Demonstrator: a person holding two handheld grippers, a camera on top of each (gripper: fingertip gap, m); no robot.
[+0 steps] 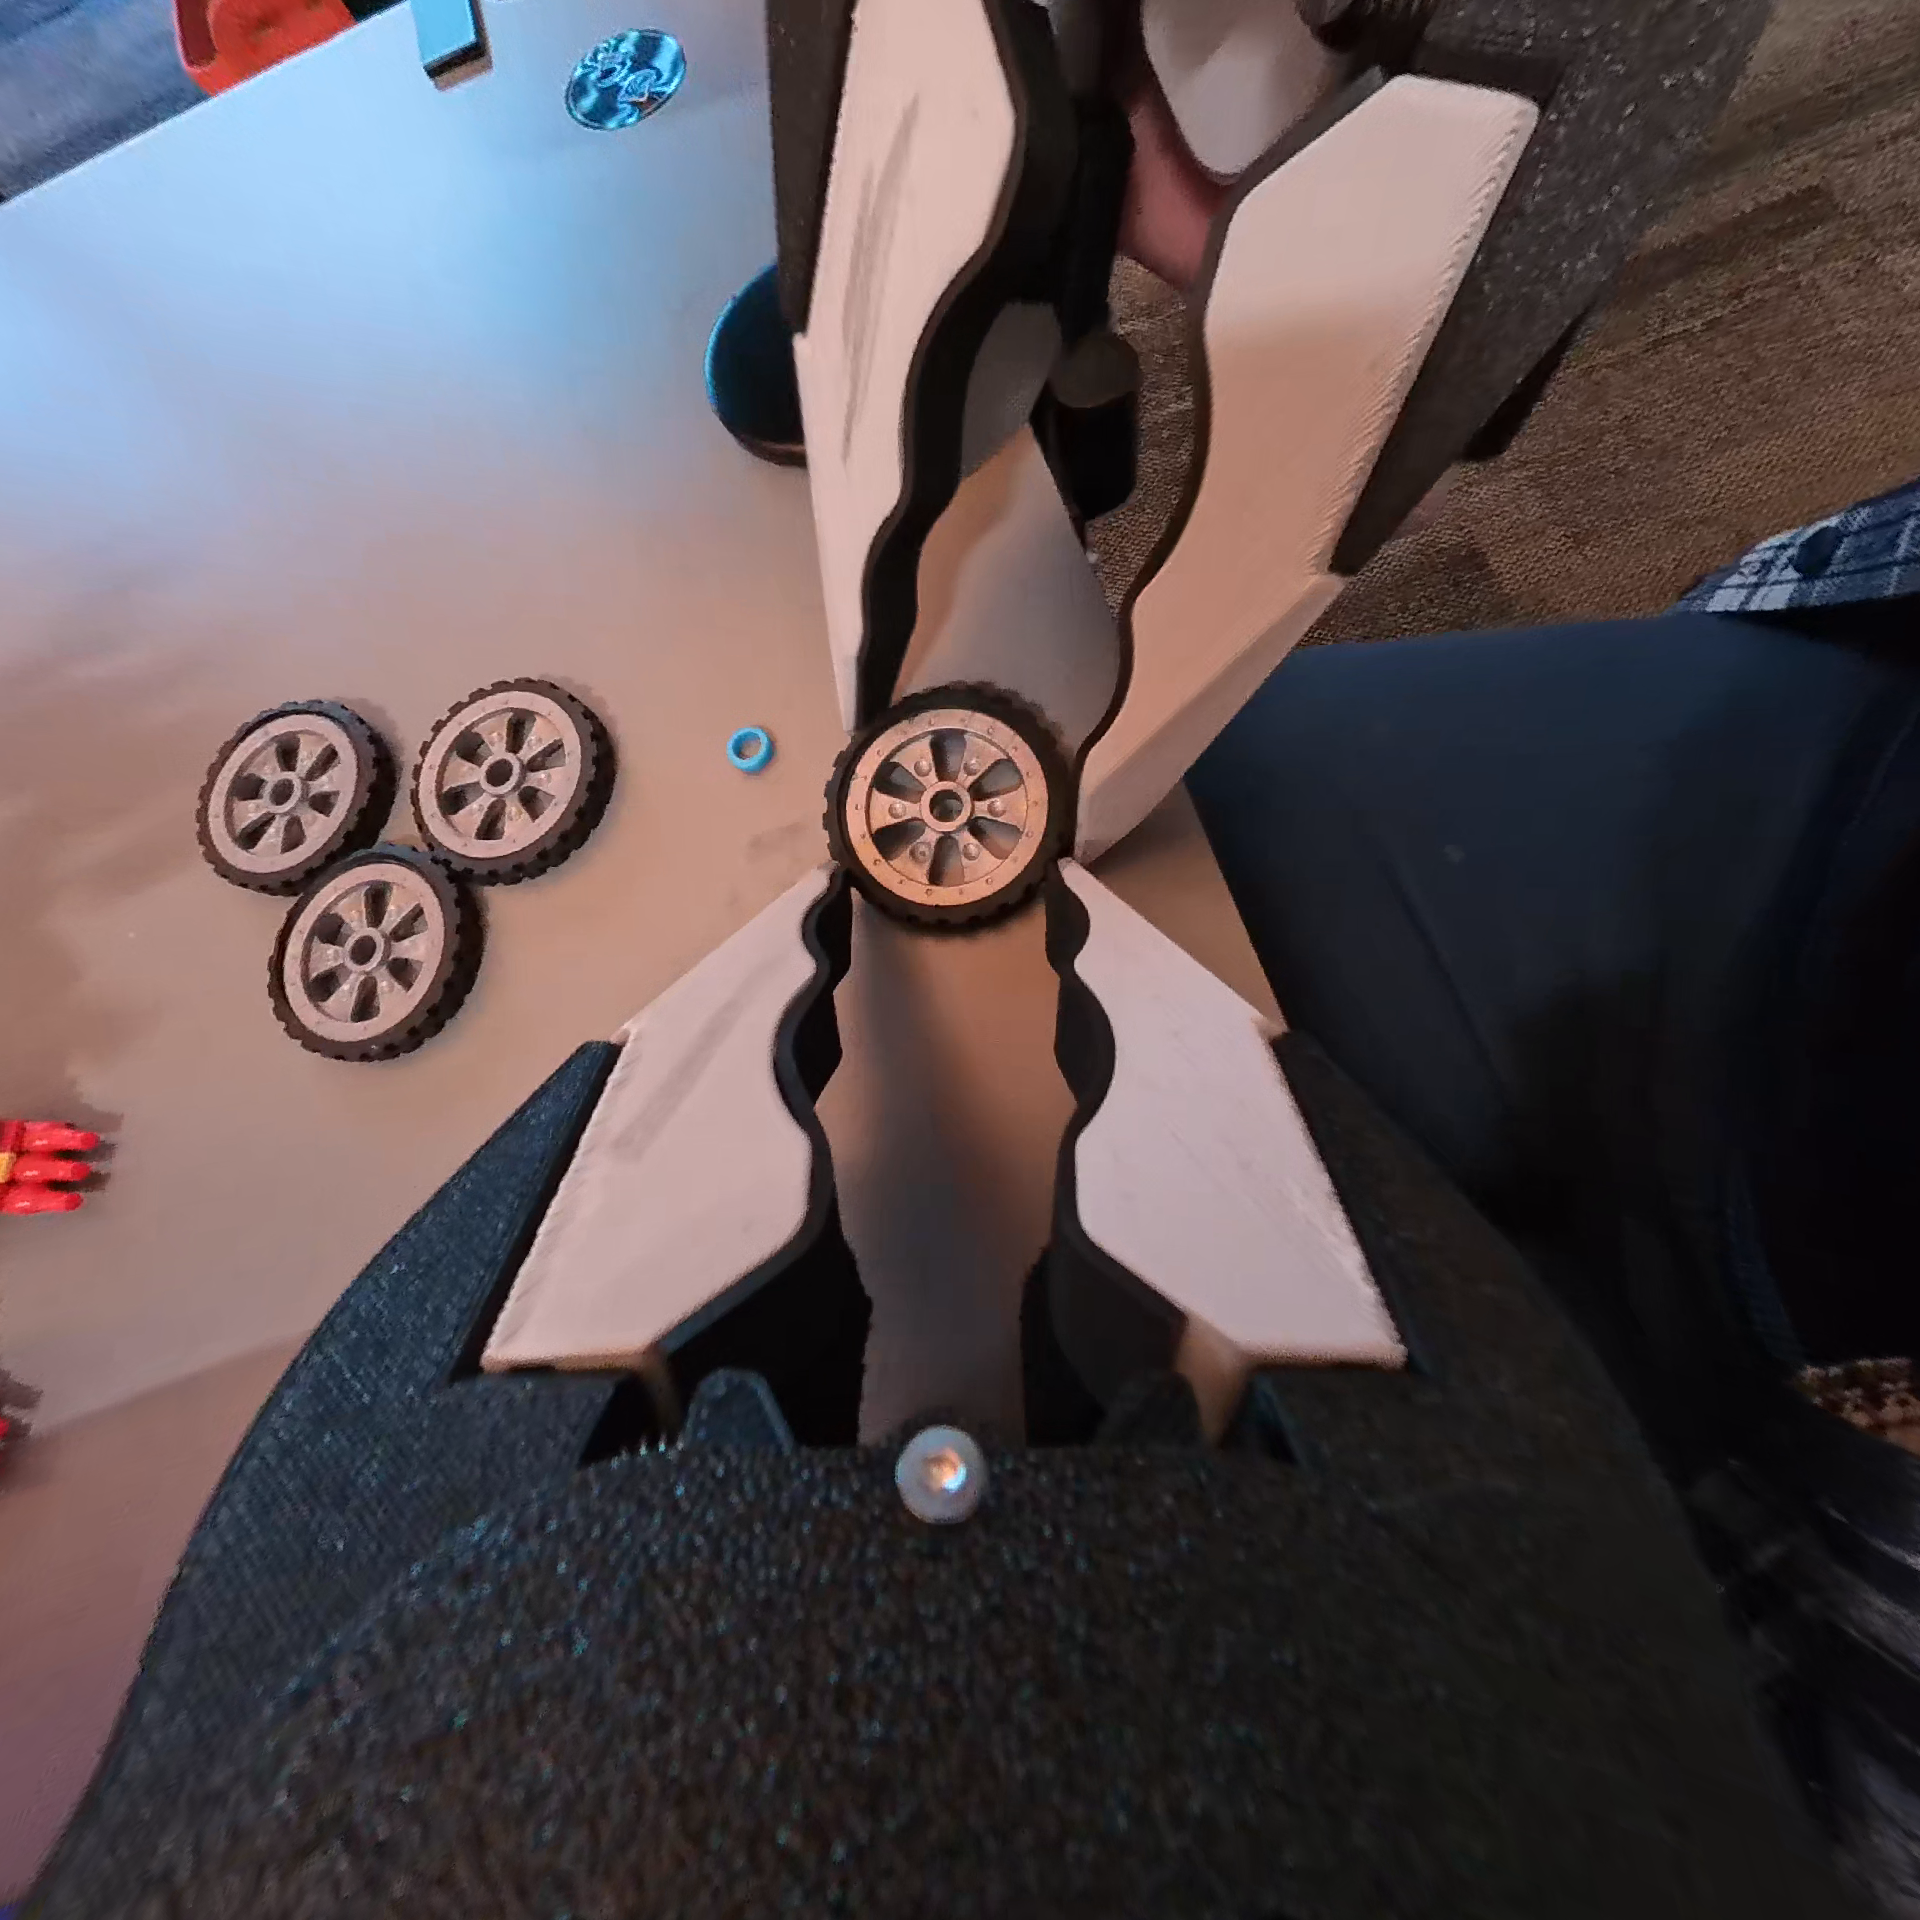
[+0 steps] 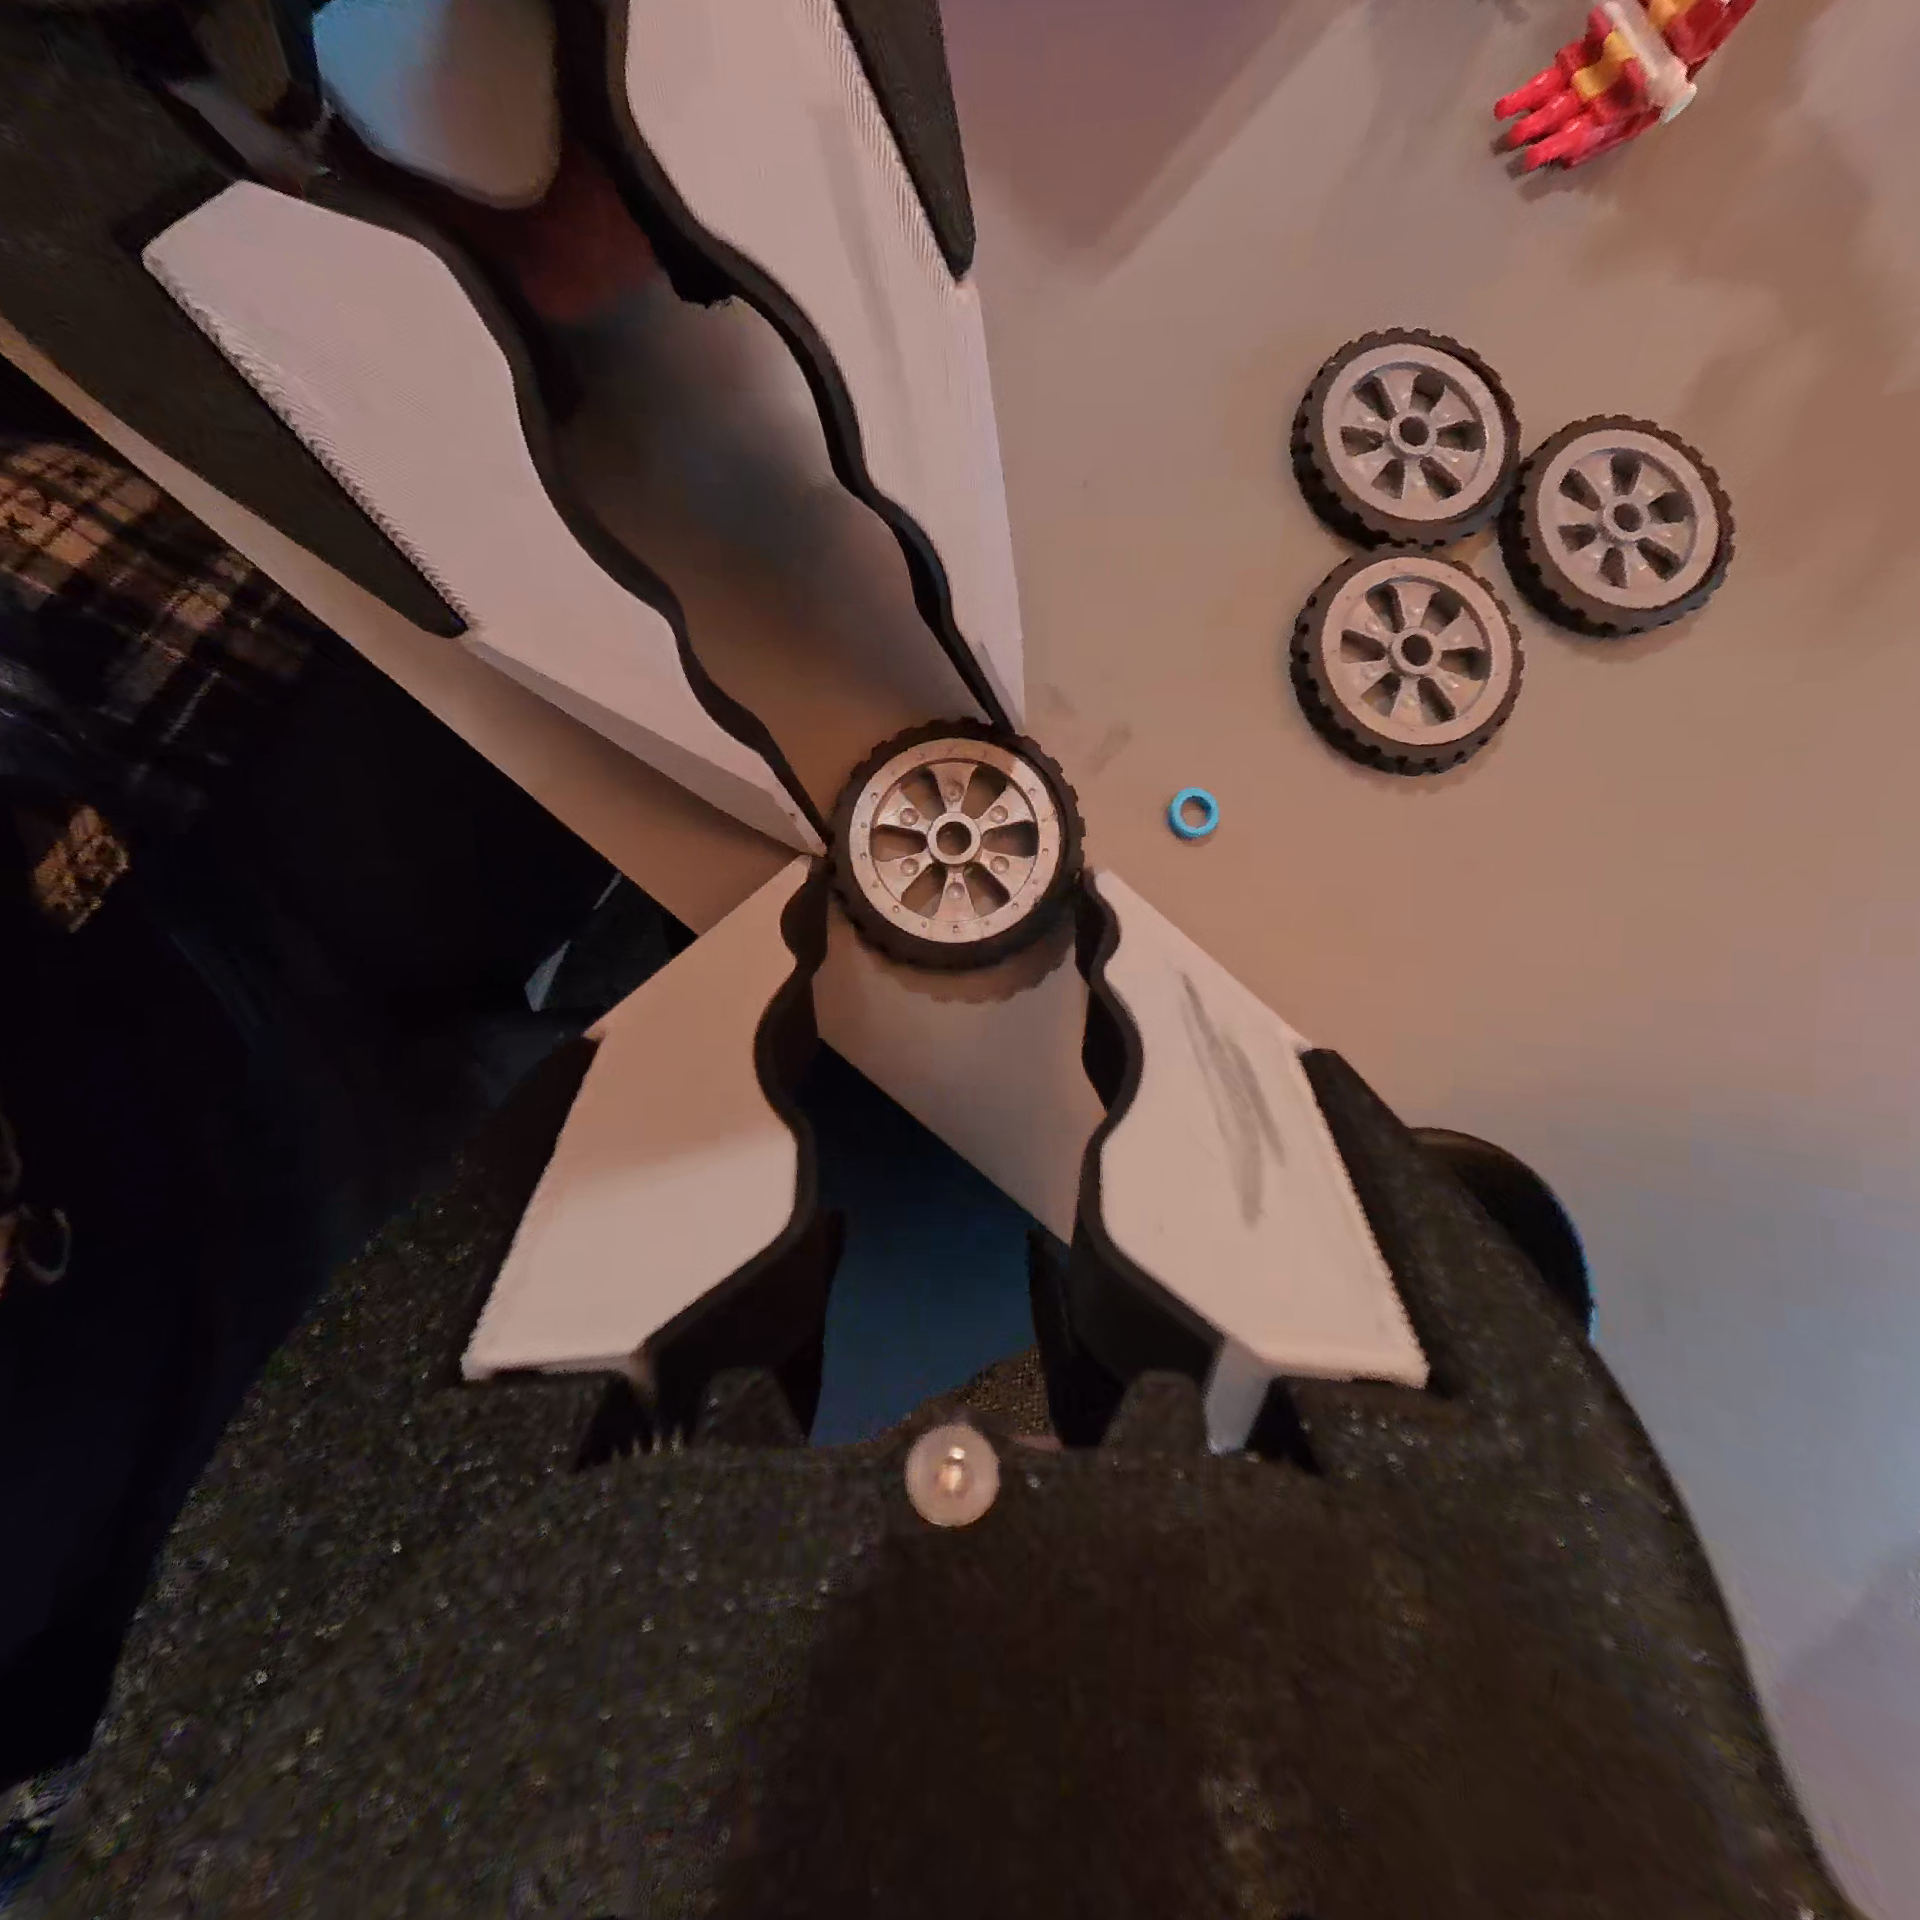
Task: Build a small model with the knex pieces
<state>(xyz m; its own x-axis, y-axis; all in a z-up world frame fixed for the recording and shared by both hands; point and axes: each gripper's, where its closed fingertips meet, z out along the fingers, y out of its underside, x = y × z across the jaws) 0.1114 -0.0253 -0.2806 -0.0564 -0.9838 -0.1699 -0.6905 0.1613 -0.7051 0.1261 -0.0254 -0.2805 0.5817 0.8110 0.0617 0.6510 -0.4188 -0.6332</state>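
Left wrist view: the left gripper (image 1: 948,891) clamps a small grey-spoked toy wheel with black rubber tyre (image 1: 948,802) at the edge of the pale table (image 1: 416,468); the right gripper (image 1: 971,717) pinches it from opposite. Right wrist view: three matching loose wheels (image 2: 1507,561) lie clustered well apart, a tiny blue ring (image 2: 1193,812) between.

— Any writing, labels or numbers to read here?
— None. The blue disc (image 1: 625,80) at the far edge of the bench (image 1: 312,468) bears a pale pattern, too blurred to tell if it is lettering.
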